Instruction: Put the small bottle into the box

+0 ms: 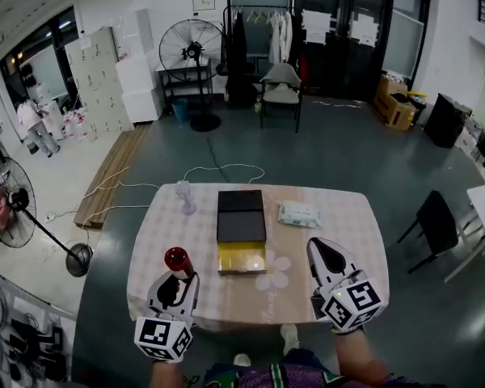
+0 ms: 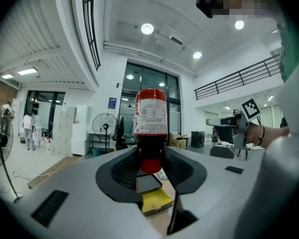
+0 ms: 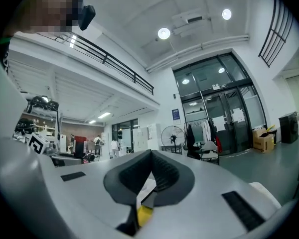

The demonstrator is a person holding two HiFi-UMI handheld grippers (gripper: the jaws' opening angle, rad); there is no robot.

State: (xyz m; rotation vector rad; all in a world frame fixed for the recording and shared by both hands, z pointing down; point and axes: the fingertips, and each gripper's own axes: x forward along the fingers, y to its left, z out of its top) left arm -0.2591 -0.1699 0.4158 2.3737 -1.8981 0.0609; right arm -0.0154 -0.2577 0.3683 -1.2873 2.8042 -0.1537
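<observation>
A small dark bottle (image 1: 178,261) with a red cap and a white label is held over the table's front left corner, my left gripper (image 1: 180,278) shut on it. In the left gripper view the bottle (image 2: 150,118) stands up from between the jaws, gripped at its red lower end, and the gripper (image 2: 150,159) points towards the box. The box (image 1: 241,217) is black and lies open mid-table, its yellow inside (image 1: 242,259) facing the near edge. My right gripper (image 1: 324,254) hovers over the front right of the table, shut with nothing in it (image 3: 150,159).
A clear stemmed glass (image 1: 183,194) stands at the table's far left. A white packet (image 1: 298,213) lies to the right of the box. The table (image 1: 339,217) has a checked cloth. A black chair (image 1: 432,221) stands to the right, a floor fan (image 1: 16,208) to the left.
</observation>
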